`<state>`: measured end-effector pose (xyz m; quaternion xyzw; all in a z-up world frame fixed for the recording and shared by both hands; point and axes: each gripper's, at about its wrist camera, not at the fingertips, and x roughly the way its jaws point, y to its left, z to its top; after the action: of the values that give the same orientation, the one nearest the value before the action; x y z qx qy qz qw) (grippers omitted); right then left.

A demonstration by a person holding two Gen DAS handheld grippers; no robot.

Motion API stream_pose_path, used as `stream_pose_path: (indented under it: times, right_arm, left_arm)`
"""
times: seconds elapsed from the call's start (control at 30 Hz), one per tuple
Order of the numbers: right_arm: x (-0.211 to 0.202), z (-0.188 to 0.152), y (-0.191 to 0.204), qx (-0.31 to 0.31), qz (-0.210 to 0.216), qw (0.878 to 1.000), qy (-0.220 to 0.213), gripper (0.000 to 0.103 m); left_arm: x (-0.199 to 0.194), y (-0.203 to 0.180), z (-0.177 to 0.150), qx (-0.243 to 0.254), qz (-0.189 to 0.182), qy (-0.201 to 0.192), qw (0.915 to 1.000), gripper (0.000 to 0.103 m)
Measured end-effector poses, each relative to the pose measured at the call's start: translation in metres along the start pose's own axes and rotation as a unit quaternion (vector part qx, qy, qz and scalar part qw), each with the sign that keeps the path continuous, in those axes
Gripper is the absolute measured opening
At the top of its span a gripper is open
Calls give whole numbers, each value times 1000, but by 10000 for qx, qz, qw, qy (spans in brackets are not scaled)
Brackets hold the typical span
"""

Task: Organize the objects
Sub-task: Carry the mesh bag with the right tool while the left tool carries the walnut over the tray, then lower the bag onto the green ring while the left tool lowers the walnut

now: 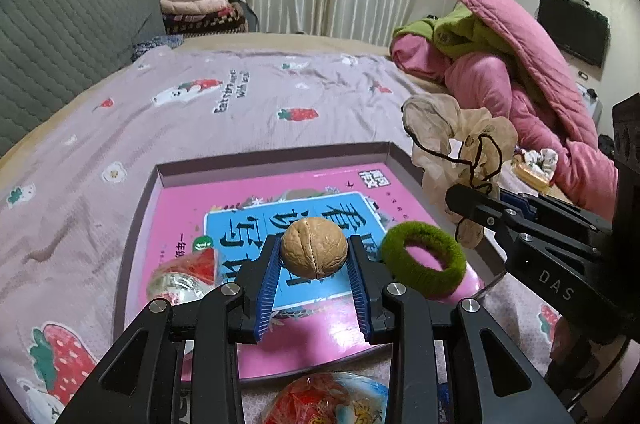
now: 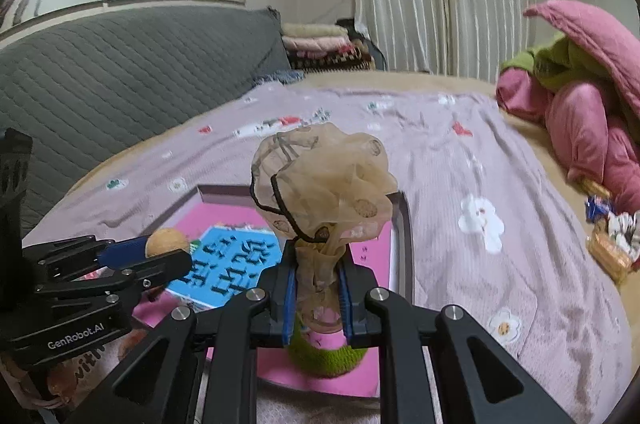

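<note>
My left gripper [image 1: 314, 244] is shut on a tan walnut [image 1: 314, 247], held between its blue pads over a pink book [image 1: 224, 207] lying in a shallow box [image 1: 276, 153]. A fuzzy green hair ring [image 1: 422, 264] lies on the book just right of the walnut. My right gripper [image 2: 318, 276] is shut on a sheer beige scrunchie [image 2: 320, 183] with a black cord, which stands up above the box [image 2: 404, 224]. The green ring [image 2: 326, 356] lies under the right fingers. In the left wrist view the scrunchie [image 1: 452, 143] hangs at the box's right edge.
The box rests on a lilac strawberry-print bedspread [image 1: 240, 111]. A red-wrapped packet [image 1: 184, 272] lies in the box's left part and another [image 1: 328, 400] just outside its near edge. A pink quilt pile [image 1: 520, 75] and snack packets [image 2: 608, 248] lie to the right.
</note>
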<state>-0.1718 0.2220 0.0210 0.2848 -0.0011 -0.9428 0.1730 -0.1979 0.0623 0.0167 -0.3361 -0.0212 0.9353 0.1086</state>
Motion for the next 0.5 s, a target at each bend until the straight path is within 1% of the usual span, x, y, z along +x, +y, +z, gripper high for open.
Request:
stream_pose_path:
  times: [0.27,0.43,0.5]
  right_arm:
    - [21,-11,-13,323,69,9978,572,19]
    - [28,-18,-15,358,32,9964,771,21]
    - [29,-20,-12,251,-24,9962,833,22]
  left_arm:
    - [10,0,-5,31,1,131,9999,34]
    - [13,0,-7,15,2,195,9998,34]
    - [14,0,-7,4,-11,208,9998,34]
